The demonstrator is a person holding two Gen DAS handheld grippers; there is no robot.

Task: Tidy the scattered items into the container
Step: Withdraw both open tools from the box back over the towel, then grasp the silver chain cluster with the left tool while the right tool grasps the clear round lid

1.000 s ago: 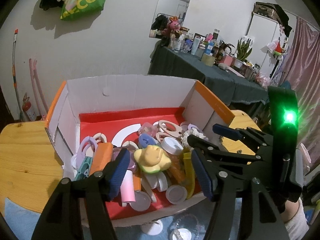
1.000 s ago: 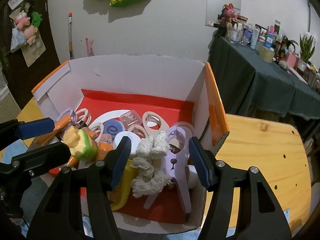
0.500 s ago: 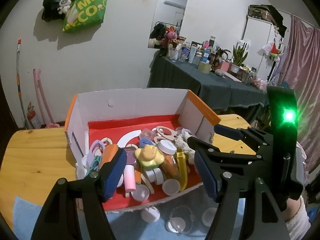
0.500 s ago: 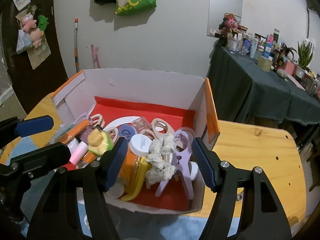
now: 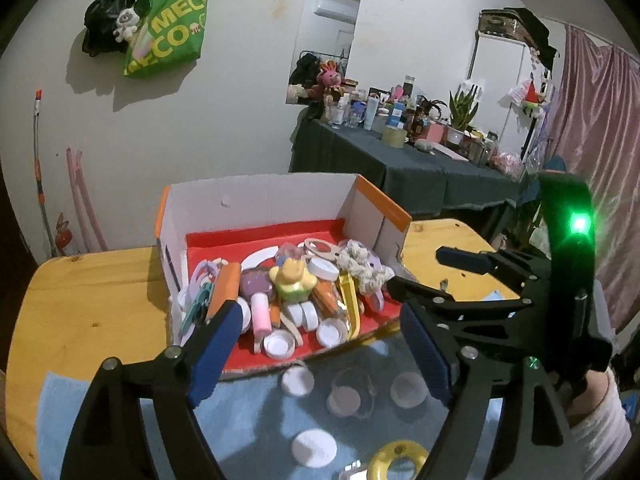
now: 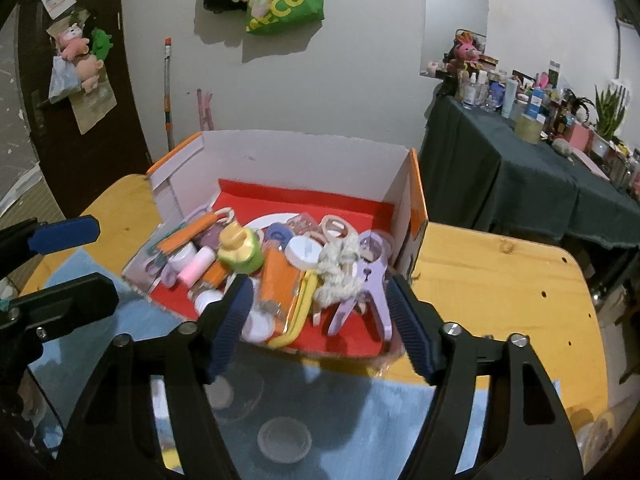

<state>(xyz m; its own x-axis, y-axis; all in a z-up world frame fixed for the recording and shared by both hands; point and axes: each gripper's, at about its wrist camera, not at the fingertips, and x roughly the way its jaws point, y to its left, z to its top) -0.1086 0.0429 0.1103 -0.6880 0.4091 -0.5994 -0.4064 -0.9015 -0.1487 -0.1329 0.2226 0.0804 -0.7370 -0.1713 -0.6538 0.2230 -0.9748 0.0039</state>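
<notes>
A cardboard box [image 5: 260, 200] with white walls, orange rims and a red floor stands on the wooden table, heaped with caps, clips, a rope knot [image 5: 362, 266] and a yellow-green duck toy [image 5: 292, 280]. On the blue mat in front of the box lie white caps [image 5: 298, 382], a clear lid [image 6: 284, 440] and a yellow ring [image 5: 398, 460]. My left gripper [image 5: 320, 348] hovers over the mat just short of the box; its jaws are opening and nothing is between them. My right gripper [image 6: 320, 324] hangs beside it at the box's near edge, its jaws also opening and empty.
The box [image 6: 304, 152] takes up the middle of the wooden table [image 6: 500, 280]. A blue mat [image 5: 248, 420] covers the near part. A dark-draped table [image 5: 400, 172] crowded with bottles stands at the back right. A person's hand [image 5: 596, 412] holds the right gripper.
Both grippers have drawn back and upward from above the box, and their jaws have widened. The mat with its loose caps has come into view below them.
</notes>
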